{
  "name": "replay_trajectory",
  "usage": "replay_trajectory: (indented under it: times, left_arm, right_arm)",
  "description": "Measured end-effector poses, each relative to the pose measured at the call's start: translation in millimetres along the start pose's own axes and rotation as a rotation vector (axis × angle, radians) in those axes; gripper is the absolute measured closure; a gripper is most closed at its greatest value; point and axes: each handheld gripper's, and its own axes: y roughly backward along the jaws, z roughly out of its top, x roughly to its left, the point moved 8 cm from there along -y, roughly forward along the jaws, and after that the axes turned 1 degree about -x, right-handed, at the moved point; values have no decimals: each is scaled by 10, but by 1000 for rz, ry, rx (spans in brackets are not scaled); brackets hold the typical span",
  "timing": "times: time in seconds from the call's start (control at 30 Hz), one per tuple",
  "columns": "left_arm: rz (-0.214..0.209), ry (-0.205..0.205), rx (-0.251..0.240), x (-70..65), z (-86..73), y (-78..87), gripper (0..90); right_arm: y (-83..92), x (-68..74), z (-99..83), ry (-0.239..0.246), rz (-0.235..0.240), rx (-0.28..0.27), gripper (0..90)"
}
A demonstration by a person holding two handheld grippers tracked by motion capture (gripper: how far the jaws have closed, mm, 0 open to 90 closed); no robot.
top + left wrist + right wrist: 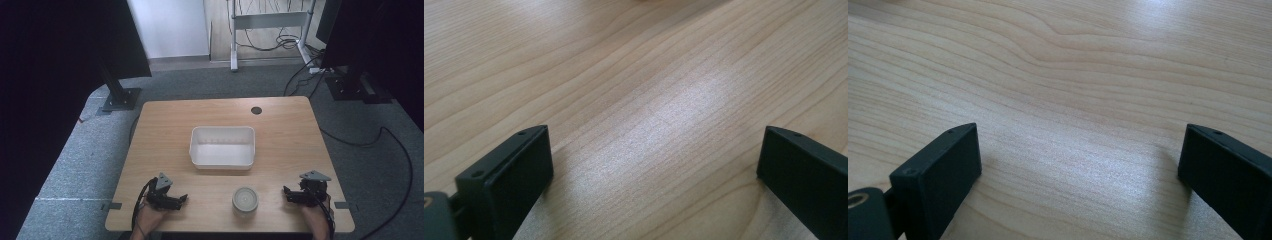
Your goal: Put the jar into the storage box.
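We held both grippers low at the near edge of the table (165,120), with the small round jar (245,199) standing between them, near the front and a little right of centre. The left gripper (183,198) pointed right toward it, jaws spread wide with only bare wood between them; the right gripper (286,192) pointed left, its jaws equally wide and empty. The jar lay somewhat closer to our right gripper than to our left, so we judged the right hand better placed to reach it by moving straight left. The jar looked upright, its round lid facing up, though the high view was too coarse for us to be sure. The white tub (222,161) sat farther back, directly behind the jar, well apart from both grippers.
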Motion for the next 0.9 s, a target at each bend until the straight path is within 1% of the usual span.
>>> replay_trajectory:
  times: [0.13,0.27,0.6,0.8,0.9]
  left_arm:
    - [1,2,-2,3,0,2,12]
    - [9,11,-9,17,1,11,38]
    - [39,36,-3,42,-9,14,23]
    - [45,42,-2,42,-9,14,19]
    - [46,43,-3,41,-8,13,19]
  right_arm:
    - [0,1,-1,1,0,1,29]
    - [0,2,-1,1,1,1,29]
    - [7,17,-13,7,9,8,11]
    - [9,50,-22,33,35,12,0]
    - [13,50,-23,30,33,10,3]
